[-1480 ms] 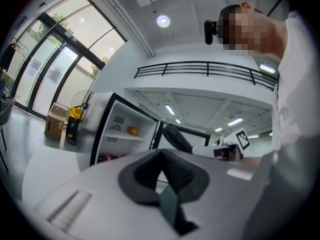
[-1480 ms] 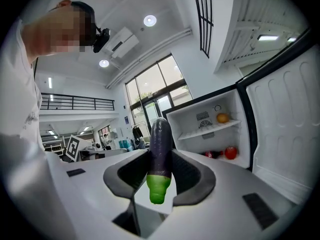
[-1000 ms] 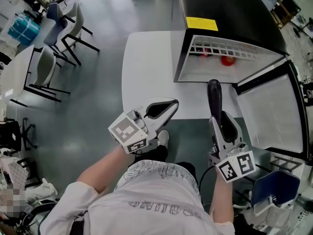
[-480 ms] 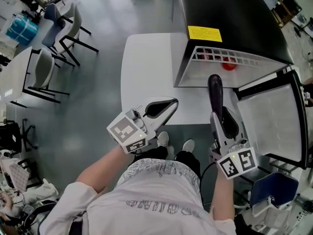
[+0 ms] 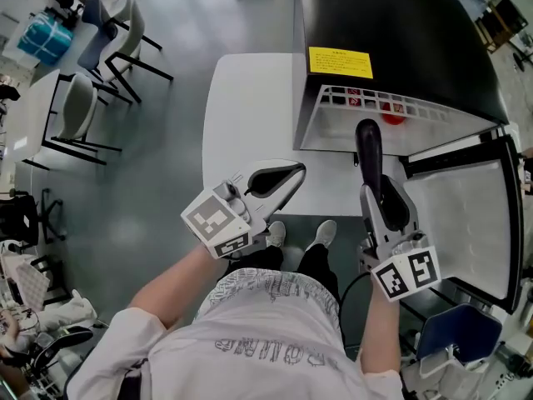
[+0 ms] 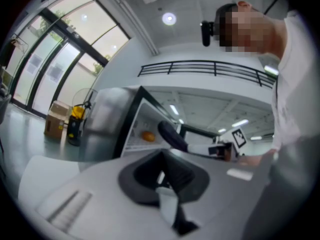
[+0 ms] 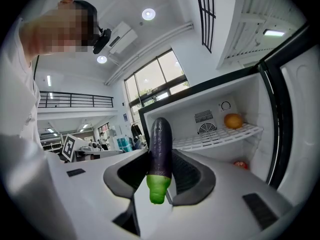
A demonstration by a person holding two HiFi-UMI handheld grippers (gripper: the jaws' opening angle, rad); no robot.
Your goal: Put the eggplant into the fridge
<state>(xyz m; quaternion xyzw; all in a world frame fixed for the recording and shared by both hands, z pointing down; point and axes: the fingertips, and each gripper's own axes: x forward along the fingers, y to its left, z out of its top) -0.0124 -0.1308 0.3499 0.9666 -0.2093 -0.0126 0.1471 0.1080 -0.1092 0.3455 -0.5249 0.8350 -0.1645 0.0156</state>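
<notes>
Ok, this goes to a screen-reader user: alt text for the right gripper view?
The right gripper holds a purple eggplant near its green stem end, aimed at an open fridge. An orange fruit sits on its wire shelf.

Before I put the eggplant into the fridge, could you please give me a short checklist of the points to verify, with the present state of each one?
1. Grip: ok. The right claw is closed on the eggplant, with a pad on each side.
2. Access: ok. The door of the fridge stands wide open.
3. Room on the wire shelf: ok. Only an orange fruit lies on it, at its right end.
4. Free path: ok. The left claw is shut, empty and off to the left over the table.
5. Eggplant tip inside the opening: cannot tell from these views.
</notes>
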